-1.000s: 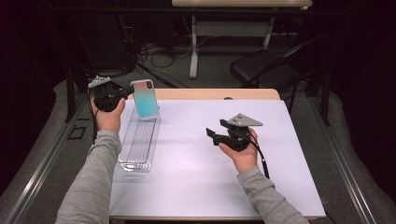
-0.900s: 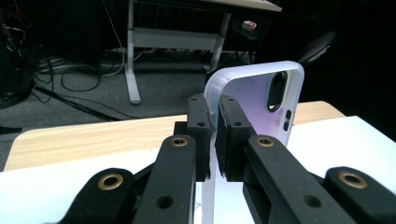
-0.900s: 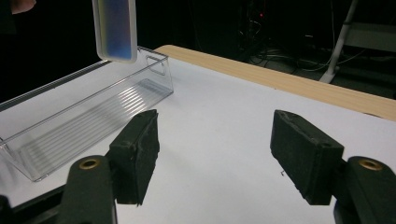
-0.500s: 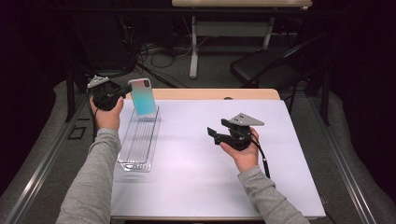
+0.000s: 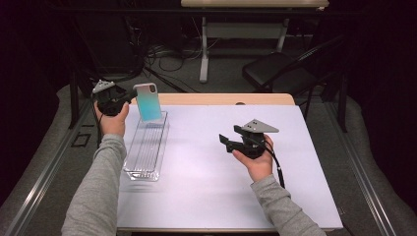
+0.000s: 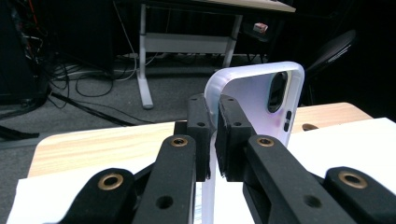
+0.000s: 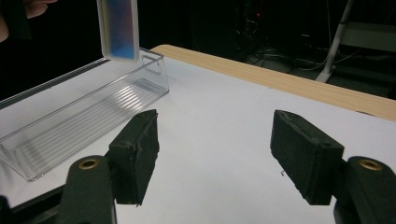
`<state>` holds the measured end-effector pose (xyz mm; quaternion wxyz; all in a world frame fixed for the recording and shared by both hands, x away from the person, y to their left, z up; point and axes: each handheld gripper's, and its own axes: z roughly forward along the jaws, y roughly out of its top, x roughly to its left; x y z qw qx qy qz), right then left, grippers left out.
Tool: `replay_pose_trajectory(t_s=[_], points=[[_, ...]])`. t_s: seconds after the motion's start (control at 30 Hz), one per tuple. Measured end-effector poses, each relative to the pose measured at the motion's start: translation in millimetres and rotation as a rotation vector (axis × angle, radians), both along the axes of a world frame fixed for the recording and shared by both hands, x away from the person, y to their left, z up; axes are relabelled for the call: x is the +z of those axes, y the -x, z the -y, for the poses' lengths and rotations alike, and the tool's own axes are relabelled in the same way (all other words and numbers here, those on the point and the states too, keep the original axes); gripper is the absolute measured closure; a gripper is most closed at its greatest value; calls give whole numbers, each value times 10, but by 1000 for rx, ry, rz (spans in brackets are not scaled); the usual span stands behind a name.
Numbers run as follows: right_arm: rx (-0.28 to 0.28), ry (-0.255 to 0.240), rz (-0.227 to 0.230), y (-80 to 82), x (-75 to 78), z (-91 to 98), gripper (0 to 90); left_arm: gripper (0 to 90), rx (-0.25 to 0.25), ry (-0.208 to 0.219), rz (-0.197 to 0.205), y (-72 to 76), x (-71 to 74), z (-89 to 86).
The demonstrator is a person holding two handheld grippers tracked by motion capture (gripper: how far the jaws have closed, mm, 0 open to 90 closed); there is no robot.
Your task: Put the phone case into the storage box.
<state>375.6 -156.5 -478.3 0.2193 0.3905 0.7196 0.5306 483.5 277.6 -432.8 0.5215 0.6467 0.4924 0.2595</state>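
Note:
My left gripper (image 5: 129,97) is shut on the side edge of a phone case (image 5: 148,102) with a blue-green face, held upright just above the far end of a clear plastic tray (image 5: 145,149). In the left gripper view the jaws pinch the white rim of the phone case (image 6: 254,102), whose camera cutout faces me. My right gripper (image 5: 230,139) hovers open over the middle of the white table top (image 5: 206,187), nothing between its fingers (image 7: 137,151). From the right gripper view the phone case (image 7: 119,28) hangs over the tray (image 7: 79,123).
The long clear tray lies along the table's left side. A wooden strip (image 5: 221,99) runs along the far edge. Beyond the table are a dark chair (image 5: 282,73), a desk frame (image 5: 206,44) and floor cables (image 5: 162,54).
The left gripper has carried the phone case slightly to the left and up. The right gripper has stayed put.

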Motion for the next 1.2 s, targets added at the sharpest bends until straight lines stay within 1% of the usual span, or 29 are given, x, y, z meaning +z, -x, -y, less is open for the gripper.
replay_pose_trajectory(t_s=[0.3, 0.53, 0.77, 1.03, 1.1, 1.2], points=[[-2, 1, -3, -1, -2, 4, 323, 851, -10, -25, 12, -52, -54, -15], [-5, 1, 0, 9, 4, 8, 322, 851, -22, -24, 13, -87, -90, -10], [-8, 12, 6, 16, 3, 7, 318, 851, -29, -25, 9, -130, -133, -7], [-15, 12, 5, 27, 1, 30, 316, 852, -42, -25, 4, -177, -191, -11], [-18, 13, 3, 30, -1, 39, 316, 851, -46, -35, 1, -187, -205, -15], [-22, 14, 5, 34, 3, 53, 316, 852, -50, -35, -5, -200, -227, -13]])
